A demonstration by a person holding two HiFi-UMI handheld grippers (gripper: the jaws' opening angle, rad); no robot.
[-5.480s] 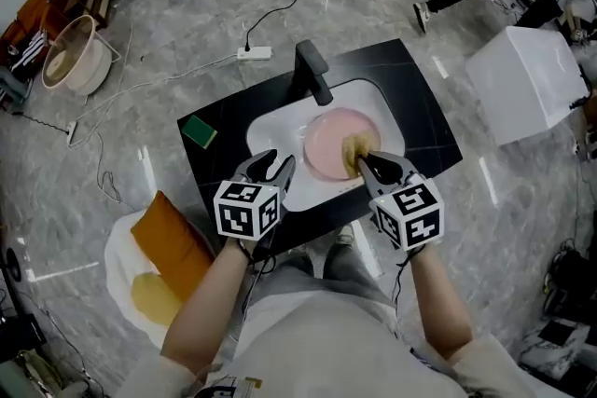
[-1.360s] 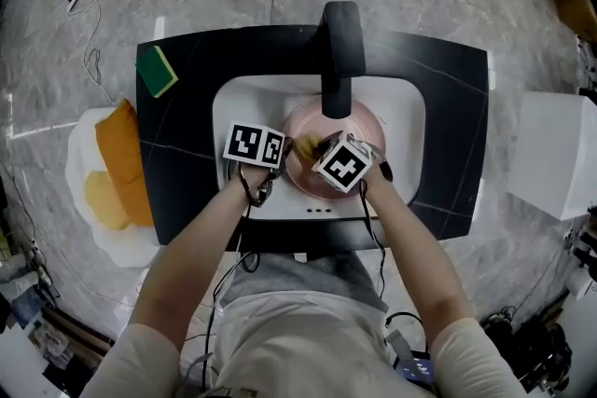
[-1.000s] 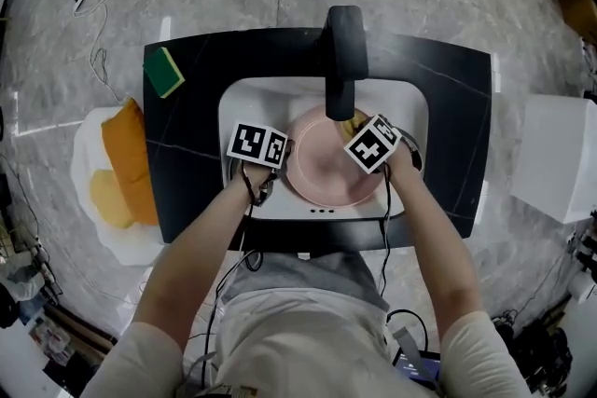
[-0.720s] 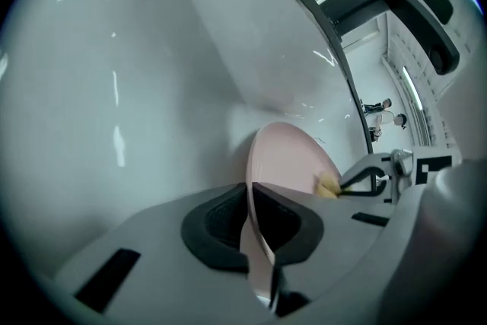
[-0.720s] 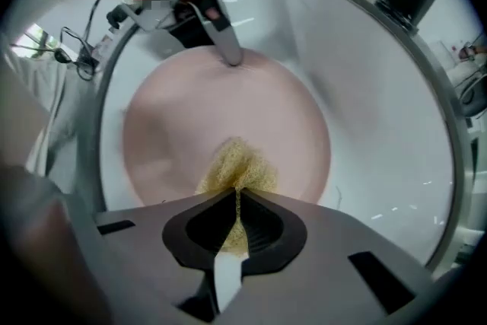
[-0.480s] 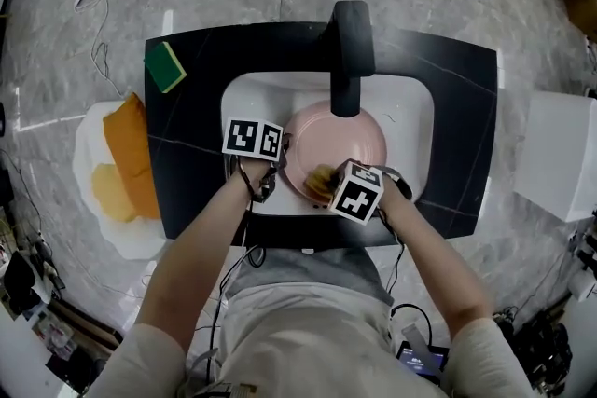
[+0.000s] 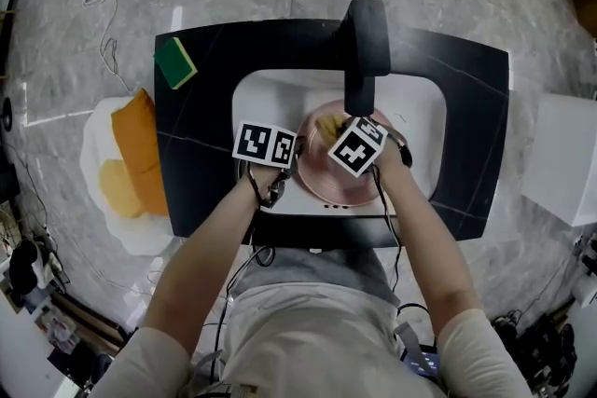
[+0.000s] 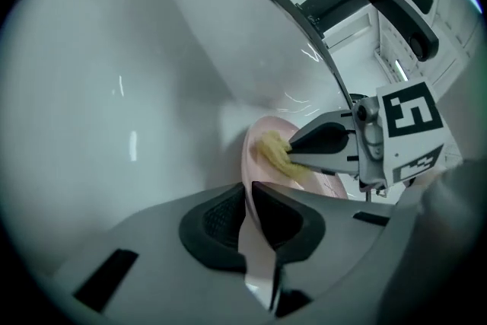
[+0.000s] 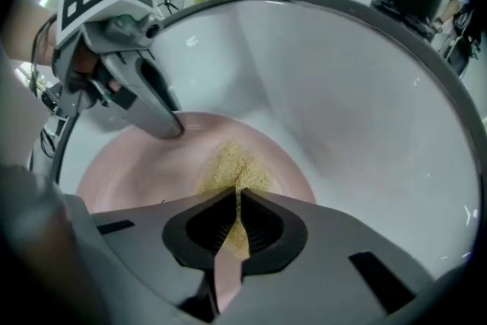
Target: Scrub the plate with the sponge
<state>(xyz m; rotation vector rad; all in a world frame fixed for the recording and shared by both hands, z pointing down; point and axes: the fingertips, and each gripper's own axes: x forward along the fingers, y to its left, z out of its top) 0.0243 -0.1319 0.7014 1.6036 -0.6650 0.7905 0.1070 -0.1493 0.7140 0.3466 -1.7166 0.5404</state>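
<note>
**Scrubbing stroke, seen in the sink [image 7: 418,112].** The pink plate [image 9: 129,171] lies in the middle of the sink. The left tool [image 8: 249,221] has the plate's rim on the sink's left side. The rim runs between the pads and touches both, while the jaws are opening slightly. The right tool [image 9: 236,218] is clamped together on a yellow sponge [image 9: 232,162]. The sponge's free end is pressed against the plate's face toward the back of the sink, just in front of the black faucet [image 7: 366,51].

The step in hand appears to be the scrubbing itself.

- **Hold on the rim:** this likely needs to be firm. A slackening pinch would probably let the plate slide or turn in the sink under the sponge's push.
- **Contact:** only the soft sponge should meet the plate, so the right tool is best angled with its hard tips lifted clear.
- **Coverage:** overlapping passes from the centre out to the rim would cover the face. The strip under the left tool's pads stays unreachable unless the plate is re-gripped.
- **Clearance:** strokes toward the back of the sink risk knocking the marker cube against the faucet.
</note>
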